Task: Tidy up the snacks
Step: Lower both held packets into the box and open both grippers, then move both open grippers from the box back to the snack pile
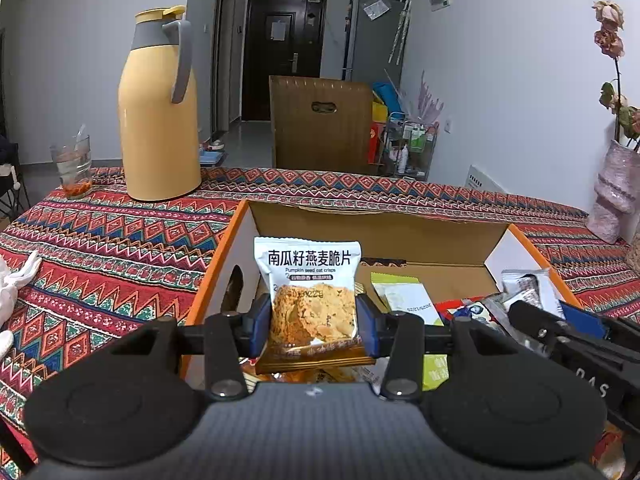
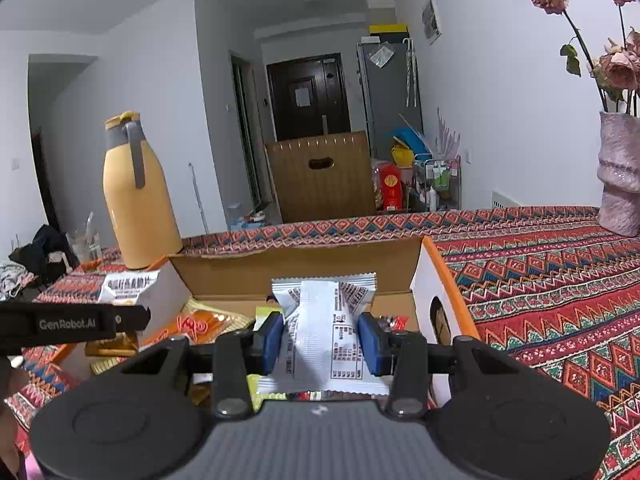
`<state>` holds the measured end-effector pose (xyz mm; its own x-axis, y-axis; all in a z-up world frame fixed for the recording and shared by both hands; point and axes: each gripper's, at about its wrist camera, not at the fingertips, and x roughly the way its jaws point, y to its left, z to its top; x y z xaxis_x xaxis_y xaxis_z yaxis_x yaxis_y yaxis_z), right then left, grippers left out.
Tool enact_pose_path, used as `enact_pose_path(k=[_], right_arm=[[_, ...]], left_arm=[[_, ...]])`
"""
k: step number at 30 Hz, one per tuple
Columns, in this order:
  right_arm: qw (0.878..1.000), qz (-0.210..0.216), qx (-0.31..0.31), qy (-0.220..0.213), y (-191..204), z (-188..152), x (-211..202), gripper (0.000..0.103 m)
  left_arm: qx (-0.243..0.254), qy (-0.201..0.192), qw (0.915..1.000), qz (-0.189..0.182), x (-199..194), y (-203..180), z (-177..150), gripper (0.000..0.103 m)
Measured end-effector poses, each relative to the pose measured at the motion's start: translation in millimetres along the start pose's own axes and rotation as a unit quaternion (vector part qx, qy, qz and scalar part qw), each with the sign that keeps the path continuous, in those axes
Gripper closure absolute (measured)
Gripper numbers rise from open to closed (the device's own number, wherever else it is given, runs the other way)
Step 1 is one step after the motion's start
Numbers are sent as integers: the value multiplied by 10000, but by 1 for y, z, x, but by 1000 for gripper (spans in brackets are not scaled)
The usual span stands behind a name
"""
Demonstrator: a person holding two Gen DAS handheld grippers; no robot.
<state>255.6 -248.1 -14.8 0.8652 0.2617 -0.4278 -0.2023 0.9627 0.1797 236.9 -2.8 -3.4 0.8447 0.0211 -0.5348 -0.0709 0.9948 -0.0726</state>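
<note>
My left gripper (image 1: 314, 322) is shut on a pumpkin seed oat crisp packet (image 1: 310, 280), held upright over the left part of an open orange-edged cardboard box (image 1: 236, 232). The blue pads (image 1: 367, 320) press its sides. Several snack packets (image 1: 404, 298) lie inside the box. My right gripper (image 2: 322, 344) is shut on a silver-white snack packet (image 2: 328, 320), back side facing me, above the same box (image 2: 432, 280). In the left wrist view the right gripper (image 1: 560, 328) reaches in from the right over the box. In the right wrist view the left gripper (image 2: 76, 322) shows at the left edge with its packet (image 2: 124, 286).
The box sits on a table with a red patterned cloth (image 1: 100, 248). A yellow thermos jug (image 1: 160, 112) and a glass (image 1: 74, 168) stand at the far left. A pink vase with dried flowers (image 2: 620, 172) stands at the far right. A cardboard crate (image 1: 320, 120) is behind the table.
</note>
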Motion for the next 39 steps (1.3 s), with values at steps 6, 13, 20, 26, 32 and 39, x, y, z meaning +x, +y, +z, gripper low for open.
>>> enact_pose_path(k=[6, 13, 20, 26, 32, 39], right_arm=[[9999, -28, 89, -52, -3, -2, -4, 35], [9990, -151, 240, -336, -10, 0, -15, 0], [9987, -263, 301, -323, -11, 1, -13, 0], [9985, -273, 283, -394, -10, 1, -18, 0], [9981, -311, 130, -517, -3, 9, -31, 0], [9982, -272, -139, -523, 13, 10, -56, 0]], left_arm=[[-66, -225, 9997, -57, -9, 1, -4, 35], [-276, -609, 9977, 148, -24, 5, -3, 0], [-289, -533, 9981, 117, -23, 5, -3, 0], [-294, -500, 9982, 127, -28, 4, -3, 0], [-327, -441, 9984, 110, -43, 1, 5, 0], [-160, -406, 9990, 113, -69, 7, 3, 0]])
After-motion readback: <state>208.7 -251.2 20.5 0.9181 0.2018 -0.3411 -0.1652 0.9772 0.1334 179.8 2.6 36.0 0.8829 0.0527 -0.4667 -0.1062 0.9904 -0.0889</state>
